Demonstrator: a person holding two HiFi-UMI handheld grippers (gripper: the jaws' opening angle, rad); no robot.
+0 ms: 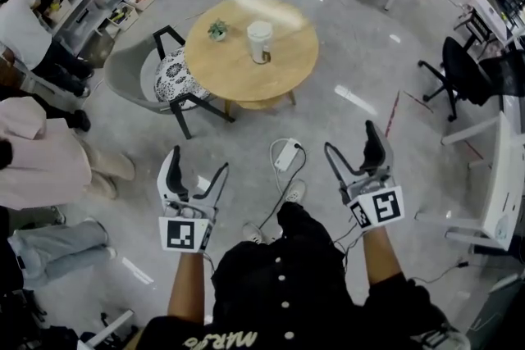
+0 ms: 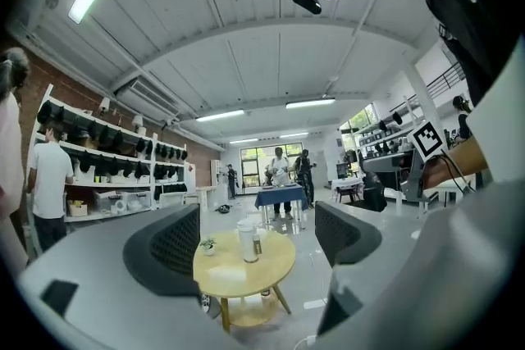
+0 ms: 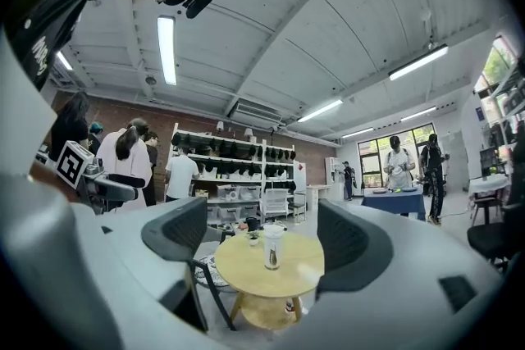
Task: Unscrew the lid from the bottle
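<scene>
A white bottle point(image 1: 259, 42) with a white lid stands upright on a round wooden table point(image 1: 283, 70), well ahead of both grippers. The left gripper view shows the bottle point(image 2: 246, 243) between that gripper's fingertips, far off; the right gripper view shows the bottle point(image 3: 271, 247) the same way. My left gripper point(image 1: 197, 172) is held low at the left, open and empty. My right gripper point(image 1: 351, 145) is held at the right, open and empty. Both are a good distance short of the table.
A small potted plant point(image 1: 217, 30) sits on the table beside the bottle. A grey chair point(image 1: 148, 78) with a patterned cushion stands at the table's left. A power strip and cable point(image 1: 286, 153) lie on the floor. People stand at the left; office chairs and desks at the right.
</scene>
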